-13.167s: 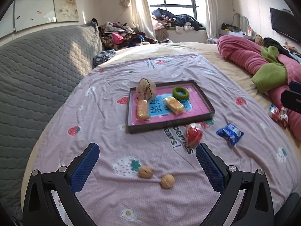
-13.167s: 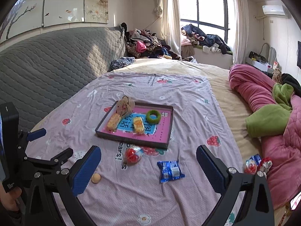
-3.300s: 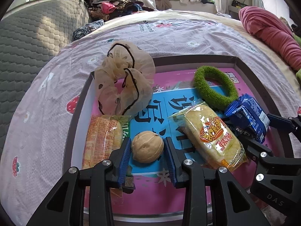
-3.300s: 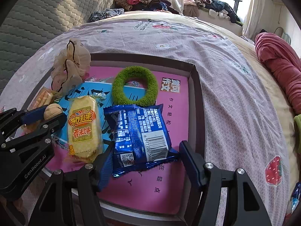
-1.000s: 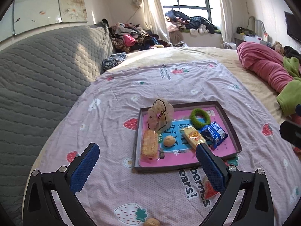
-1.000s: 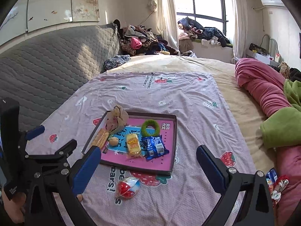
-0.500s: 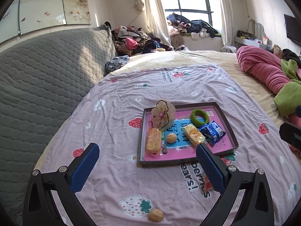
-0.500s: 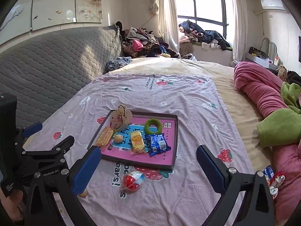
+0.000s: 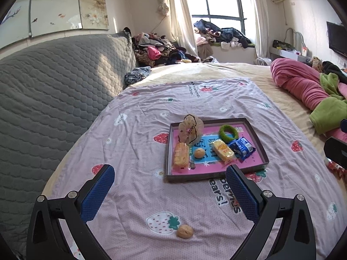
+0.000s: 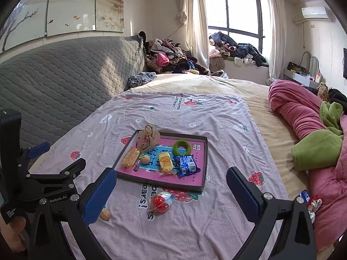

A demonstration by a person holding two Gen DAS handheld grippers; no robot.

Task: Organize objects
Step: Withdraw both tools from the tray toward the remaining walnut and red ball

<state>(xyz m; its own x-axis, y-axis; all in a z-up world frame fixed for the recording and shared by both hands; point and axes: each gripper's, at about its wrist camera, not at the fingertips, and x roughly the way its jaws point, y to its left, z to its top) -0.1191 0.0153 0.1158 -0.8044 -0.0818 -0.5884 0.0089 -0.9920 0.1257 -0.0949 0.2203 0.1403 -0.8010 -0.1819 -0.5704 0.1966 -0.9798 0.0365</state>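
Note:
A dark tray with a pink liner (image 9: 258, 138) (image 10: 205, 151) sits on the bed sheet. It holds a beige scrunchie (image 9: 190, 130), a green ring (image 9: 227, 131), two yellow snack packs (image 9: 180, 156), a walnut (image 9: 199, 152) and a blue packet (image 9: 241, 148) (image 10: 186, 164). A loose walnut (image 9: 184, 231) (image 10: 105, 214) lies on the sheet near my left gripper (image 9: 171, 191), which is open and empty. A red wrapped snack (image 10: 160, 201) lies in front of the tray, between the fingers of my open, empty right gripper (image 10: 171, 191).
A grey quilted headboard (image 9: 54, 99) runs along the left. Pink and green bedding (image 10: 314, 143) is piled on the right. Small wrapped snacks (image 10: 310, 199) lie by the pink bedding. Clothes are heaped by the window (image 9: 216, 32).
Both grippers have pulled back a little further from the tray, so it looks smaller. The loose walnut now shows fully in the left wrist view. Both stay open and empty.

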